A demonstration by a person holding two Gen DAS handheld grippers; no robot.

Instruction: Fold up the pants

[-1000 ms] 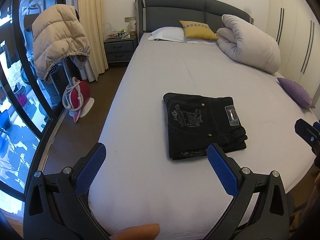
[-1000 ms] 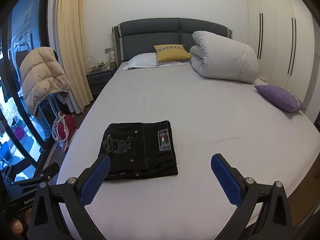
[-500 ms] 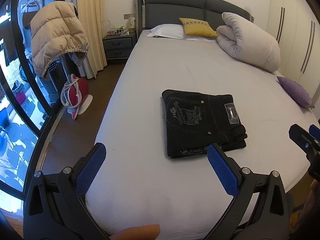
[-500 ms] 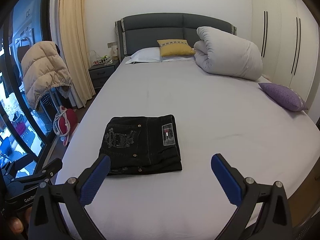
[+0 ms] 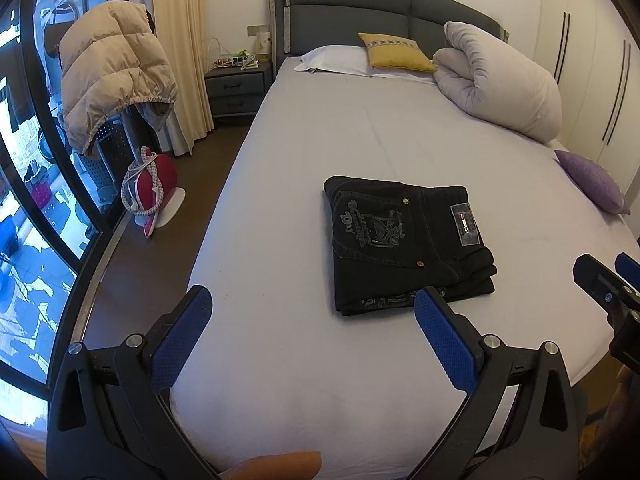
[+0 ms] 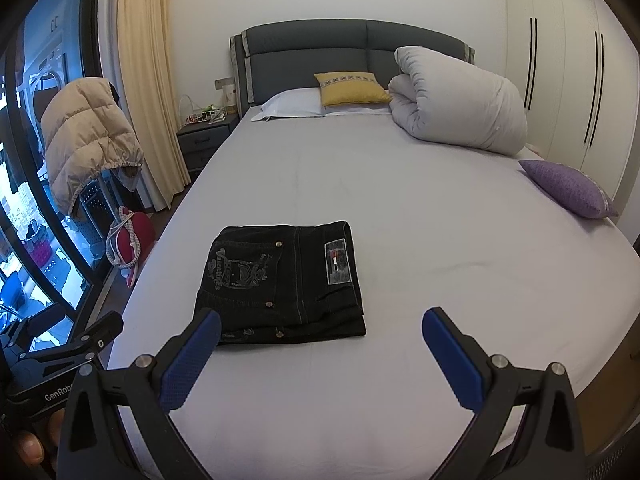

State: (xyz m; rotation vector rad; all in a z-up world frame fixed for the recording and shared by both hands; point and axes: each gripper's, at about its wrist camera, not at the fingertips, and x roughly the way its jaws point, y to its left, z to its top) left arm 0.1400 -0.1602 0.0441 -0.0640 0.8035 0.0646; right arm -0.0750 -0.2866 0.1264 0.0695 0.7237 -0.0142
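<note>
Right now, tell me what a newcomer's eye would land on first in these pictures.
First, the black folded pants, a neat dark rectangle on the pale bed sheet near its foot. Next, the blue-padded fingers of the open left gripper and open right gripper, hovering short of the pants and holding nothing. Then the rolled white duvet and yellow cushion at the headboard.
</note>
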